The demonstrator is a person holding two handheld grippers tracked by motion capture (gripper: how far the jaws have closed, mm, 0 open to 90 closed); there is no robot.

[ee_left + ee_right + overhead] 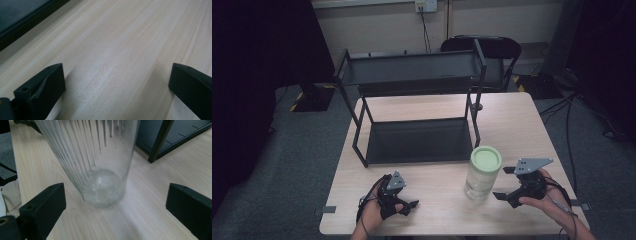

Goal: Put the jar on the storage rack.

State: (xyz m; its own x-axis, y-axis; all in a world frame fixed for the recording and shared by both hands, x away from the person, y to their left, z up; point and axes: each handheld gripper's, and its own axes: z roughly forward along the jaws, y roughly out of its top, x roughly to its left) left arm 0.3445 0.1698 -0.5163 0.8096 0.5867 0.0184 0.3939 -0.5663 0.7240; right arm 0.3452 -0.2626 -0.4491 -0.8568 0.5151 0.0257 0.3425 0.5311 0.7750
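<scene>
Glass jar [100,162] top beyond the right gripper view's upper edge

I find nothing to read anywhere. The clear ribbed jar [482,176] with its pale green lid, at the lower right of the high view, carries no label or print, and the black shelf rack [414,107] at the middle of that frame bears no brand, number or sign.
</scene>
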